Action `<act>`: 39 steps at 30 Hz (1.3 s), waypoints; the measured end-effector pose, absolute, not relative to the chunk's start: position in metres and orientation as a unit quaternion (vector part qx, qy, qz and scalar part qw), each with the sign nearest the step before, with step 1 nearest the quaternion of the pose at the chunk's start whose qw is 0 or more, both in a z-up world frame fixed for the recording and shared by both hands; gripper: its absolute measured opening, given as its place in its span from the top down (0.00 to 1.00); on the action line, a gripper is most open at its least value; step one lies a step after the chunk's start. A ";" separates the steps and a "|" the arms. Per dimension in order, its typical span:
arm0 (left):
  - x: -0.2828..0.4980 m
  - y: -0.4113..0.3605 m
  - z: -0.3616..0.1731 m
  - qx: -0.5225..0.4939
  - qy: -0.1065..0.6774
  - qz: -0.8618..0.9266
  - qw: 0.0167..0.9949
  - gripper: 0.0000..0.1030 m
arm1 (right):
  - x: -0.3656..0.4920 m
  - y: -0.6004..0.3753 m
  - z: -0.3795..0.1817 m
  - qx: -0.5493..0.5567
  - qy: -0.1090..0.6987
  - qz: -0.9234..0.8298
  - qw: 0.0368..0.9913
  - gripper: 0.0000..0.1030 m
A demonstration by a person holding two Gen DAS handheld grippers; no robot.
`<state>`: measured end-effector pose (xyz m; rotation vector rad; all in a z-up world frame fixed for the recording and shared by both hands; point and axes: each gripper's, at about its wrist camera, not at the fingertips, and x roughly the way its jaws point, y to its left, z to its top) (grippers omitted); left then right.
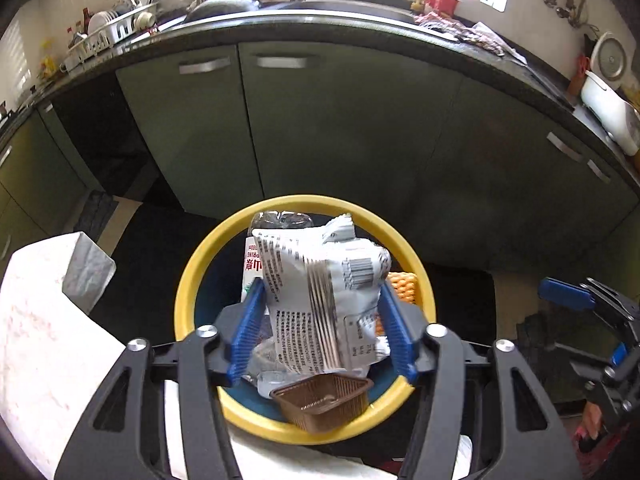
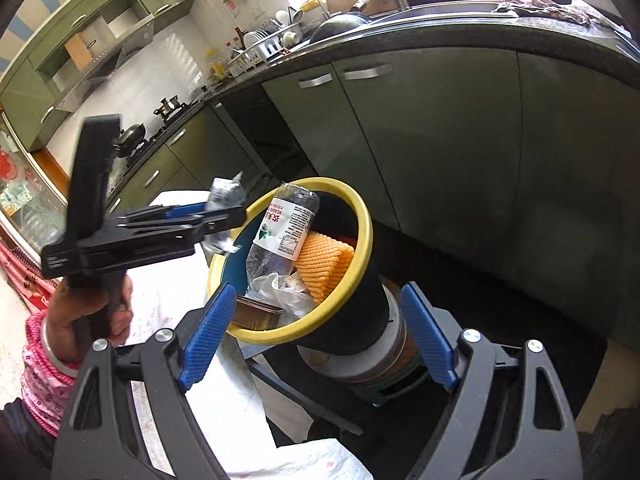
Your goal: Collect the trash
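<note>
Holding left: we carry a crinkled silver snack wrapper in the left gripper, its blue pads pressed against the wrapper's two sides, so it is clamped and the wrapper hangs upright between them.
Why held so: we judge the wrapper is kept directly over the yellow-rimmed trash bin so that letting go drops it inside rather than onto the white cloth at the lower left of the frame.
Wrapper's place: centre of the left wrist view, above the bin's mouth, not yet resting on the contents as far as we can tell.
Bin contents: a clear water bottle leans across the opening, an orange ribbed piece sits right of it, and a brown plastic tray lies near the lower rim.
Same scene from the right: in the right wrist view the left gripper appears at centre left, nipping the wrapper just above the bin's left rim.
Right gripper: the right gripper has its fingers spread wide apart, holding nothing, at the lower centre with the bin's dark body between and beyond them.
Why it waits there: we judge it stands by beside the bin, ready for the next piece of trash.
</note>
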<state>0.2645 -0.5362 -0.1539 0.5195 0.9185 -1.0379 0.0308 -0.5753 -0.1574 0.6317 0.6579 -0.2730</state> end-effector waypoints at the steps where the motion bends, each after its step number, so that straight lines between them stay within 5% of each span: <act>1: 0.266 -0.540 -0.159 0.234 0.423 -0.475 0.735 0.27 | 0.030 -0.576 -0.158 0.305 0.317 -0.132 0.888 0.22; 6: 0.268 -0.522 -0.153 0.212 0.425 -0.483 0.736 0.25 | 0.031 -0.572 -0.155 0.303 0.313 -0.126 0.891 0.22; 10: 0.259 -0.450 -0.113 0.188 0.356 -0.480 0.779 0.05 | 0.041 -0.567 -0.150 0.299 0.314 -0.108 0.895 0.22; 17: 0.239 -0.269 -0.062 0.117 0.257 -0.346 0.895 0.05 | 0.094 -0.532 -0.129 0.249 0.328 -0.030 0.911 0.21; 24: 0.217 -0.110 -0.066 0.007 0.250 -0.082 0.965 0.05 | 0.149 -0.465 -0.099 0.096 0.314 0.012 0.944 0.16; 39: 0.092 -0.002 -0.029 -0.015 0.187 -0.004 0.982 0.05 | 0.054 -0.393 -0.058 0.046 0.301 -0.046 0.952 0.07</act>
